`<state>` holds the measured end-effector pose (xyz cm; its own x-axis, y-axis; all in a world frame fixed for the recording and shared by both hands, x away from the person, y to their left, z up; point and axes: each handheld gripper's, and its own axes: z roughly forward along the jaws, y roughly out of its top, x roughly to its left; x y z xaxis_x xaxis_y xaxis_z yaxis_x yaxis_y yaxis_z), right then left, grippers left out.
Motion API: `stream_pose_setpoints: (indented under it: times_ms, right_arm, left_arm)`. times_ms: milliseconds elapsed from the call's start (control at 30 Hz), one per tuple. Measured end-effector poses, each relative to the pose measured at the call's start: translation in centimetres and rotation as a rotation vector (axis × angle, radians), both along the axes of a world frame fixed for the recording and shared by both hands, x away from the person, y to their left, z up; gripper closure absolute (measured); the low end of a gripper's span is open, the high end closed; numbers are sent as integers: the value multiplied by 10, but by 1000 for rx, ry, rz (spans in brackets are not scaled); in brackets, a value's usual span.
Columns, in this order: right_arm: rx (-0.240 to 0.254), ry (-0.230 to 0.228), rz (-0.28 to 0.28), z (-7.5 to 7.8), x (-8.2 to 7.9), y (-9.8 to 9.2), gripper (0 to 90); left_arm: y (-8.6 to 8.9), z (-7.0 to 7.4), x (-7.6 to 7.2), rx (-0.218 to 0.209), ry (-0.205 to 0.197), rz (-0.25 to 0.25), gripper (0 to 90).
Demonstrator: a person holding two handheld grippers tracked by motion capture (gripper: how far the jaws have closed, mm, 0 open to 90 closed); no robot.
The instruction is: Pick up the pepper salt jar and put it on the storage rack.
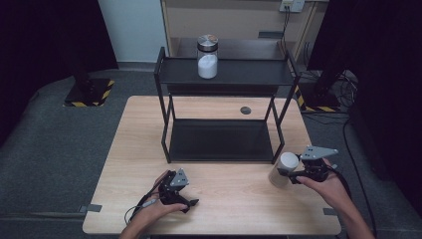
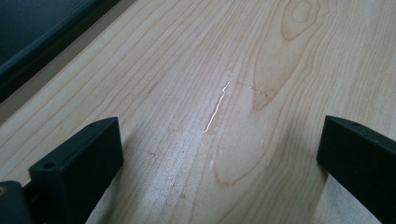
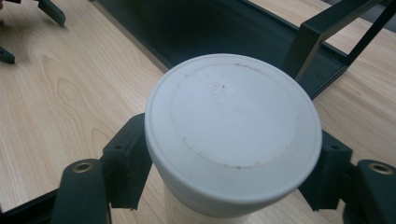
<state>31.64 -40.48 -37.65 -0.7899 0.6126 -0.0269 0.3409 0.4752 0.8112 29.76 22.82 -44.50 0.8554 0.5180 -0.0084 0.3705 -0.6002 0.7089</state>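
So the right gripper (image 1: 293,174) has its jaws clamped on a white jar (image 1: 282,169) with a white lid, down at the front right part of the wooden table (image 1: 229,199), just in front of the right front leg of the black two-level shelf (image 1: 221,109). In the right gripper view you look right down on the jar's lid (image 3: 233,126), round, a bit scuffed around the inner ring, with a black jaw pressed in on each side just under the lid's rim. The jar looks tilted in the high view, top leaning toward the shelf, and I can't tell whether its bottom is touching the table or not. The left gripper (image 1: 185,196) is near the front edge of the table, left of center, well apart from the jar, and it's got nothing in it: the left gripper view has both jaws spread wide with bare wood grain (image 2: 219,107) between them. That gripper seems to sit low over the tabletop, pointing toward the right. Up on the top level of the shelf there's a glass jar (image 1: 207,57) with a metal lid, standing upright, about half full of something white. The lower level of the shelf sits right on the table.
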Motion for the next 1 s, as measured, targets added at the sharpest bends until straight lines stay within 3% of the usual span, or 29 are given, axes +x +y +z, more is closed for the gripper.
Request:
stream_pose_setpoints:
  times_ms: [433, 1000]
  right_arm:
    - [16, -19, -9, -6, -4, -3, 346]
    - [17, -13, -43, -5, -10, 1, 350]
  left_arm:
    - [0, 0, 0, 0, 0, 0, 0]
    - [0, 0, 0, 0, 0, 1, 0]
